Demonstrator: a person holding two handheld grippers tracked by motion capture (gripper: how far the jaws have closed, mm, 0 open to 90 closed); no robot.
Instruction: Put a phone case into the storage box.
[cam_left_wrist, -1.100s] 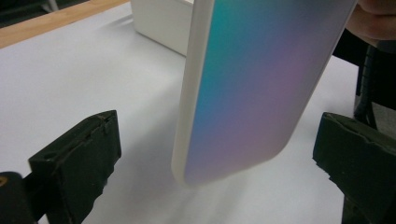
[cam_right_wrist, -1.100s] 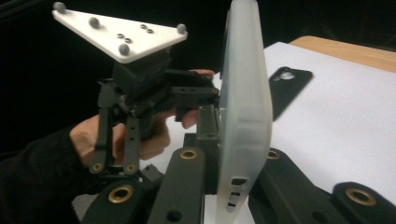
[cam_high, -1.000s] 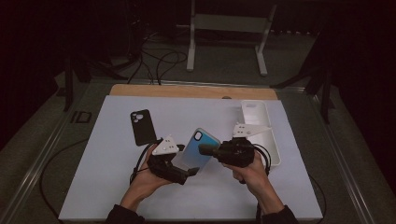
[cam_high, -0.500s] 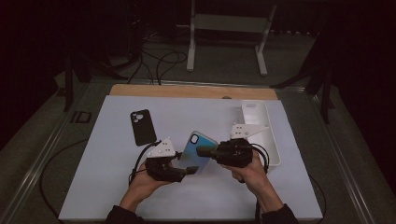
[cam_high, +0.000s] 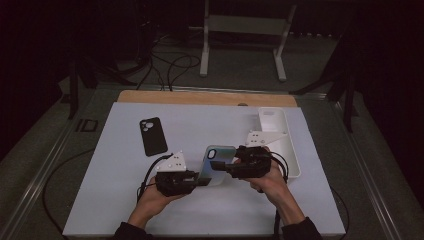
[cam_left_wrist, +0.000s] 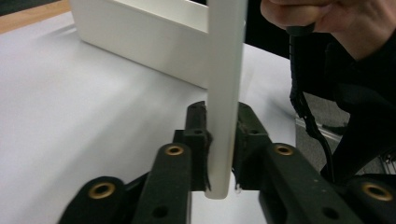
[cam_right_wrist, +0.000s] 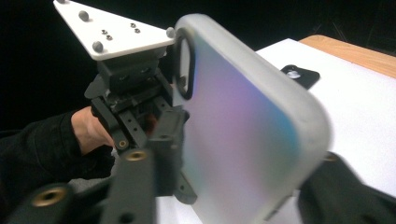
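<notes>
Left gripper (cam_high: 200, 179) fingers newly closed on phone case (cam_high: 216, 164), right gripper (cam_high: 225, 166) opening.

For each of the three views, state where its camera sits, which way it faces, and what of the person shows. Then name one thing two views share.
High view: above the table, facing forward and down; both forearms show.
Left gripper view: on the left gripper, facing the tray; the other hand shows.
Right gripper view: on the right gripper, facing the left gripper; a hand shows.
Shared: the phone case, edge-on in the left gripper view.
</notes>
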